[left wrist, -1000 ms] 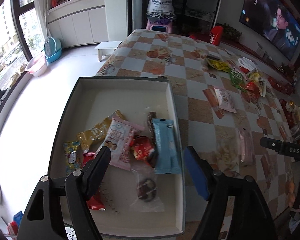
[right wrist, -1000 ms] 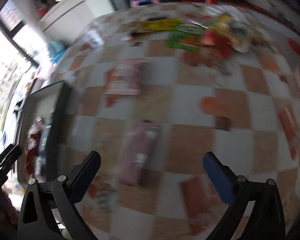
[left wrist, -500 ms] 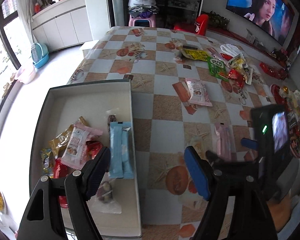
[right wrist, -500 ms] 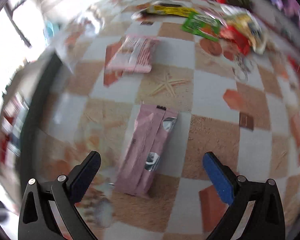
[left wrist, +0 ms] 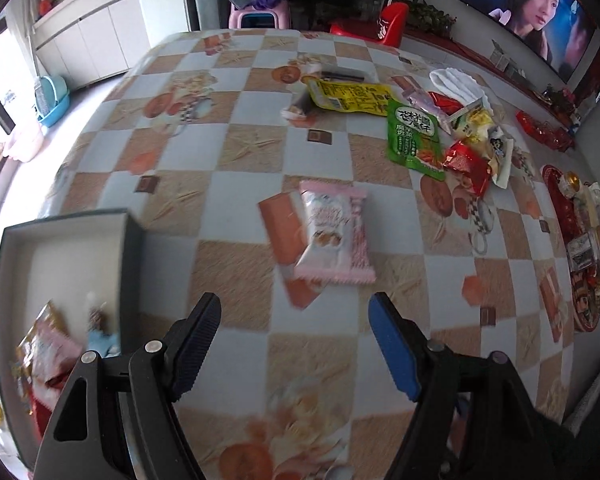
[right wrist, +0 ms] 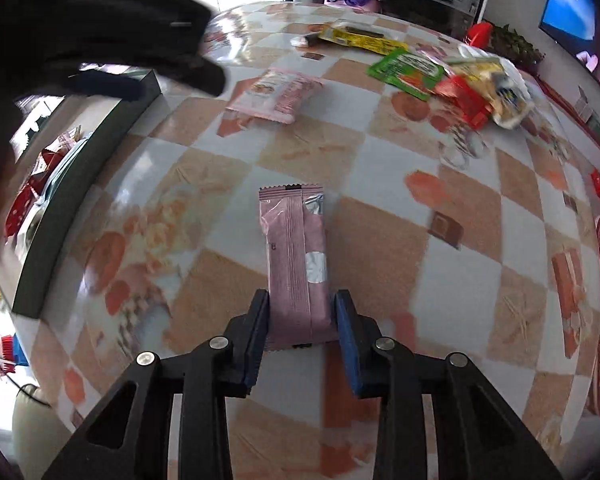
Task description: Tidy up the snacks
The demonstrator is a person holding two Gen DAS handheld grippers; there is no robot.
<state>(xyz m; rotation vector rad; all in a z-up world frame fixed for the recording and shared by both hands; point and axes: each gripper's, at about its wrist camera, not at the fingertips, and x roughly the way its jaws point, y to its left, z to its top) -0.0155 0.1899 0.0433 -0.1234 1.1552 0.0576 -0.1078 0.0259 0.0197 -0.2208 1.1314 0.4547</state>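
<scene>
1. While the right gripper [right wrist: 300,316] closes its jaws on the near end of the mauve snack bar [right wrist: 296,256], the bar lies flat on the checked tabletop [right wrist: 384,264], well to the right of the dark-walled tray [right wrist: 84,184]; the pads sit against both long edges of the wrapper, so I take the grip as just made.
2. The left gripper [left wrist: 296,344] hangs with its jaws apart and nothing between them, above bare tabletop just short of the pink snack packet [left wrist: 334,236], which lies to the right of the tray's far corner.
3. Step in hand, as I judge it: picking loose snacks off the tabletop to gather them in the tray, where several packets [left wrist: 48,352] already lie.
4. The next move calls for lifting the bar without letting the slick wrapper slip, carrying it left over the tray wall, and letting go inside; the left gripper would need to come down around the pink packet.
5. More snacks wait farther from the tray: a green packet [left wrist: 414,136], a yellow packet [left wrist: 348,96] and a red one [left wrist: 466,164] in a loose heap.
6. Writing: the green packet bears large Chinese characters (too small for me to read surely), the yellow one a barcode and fine print; the bar shows only a small mark I cannot make out
</scene>
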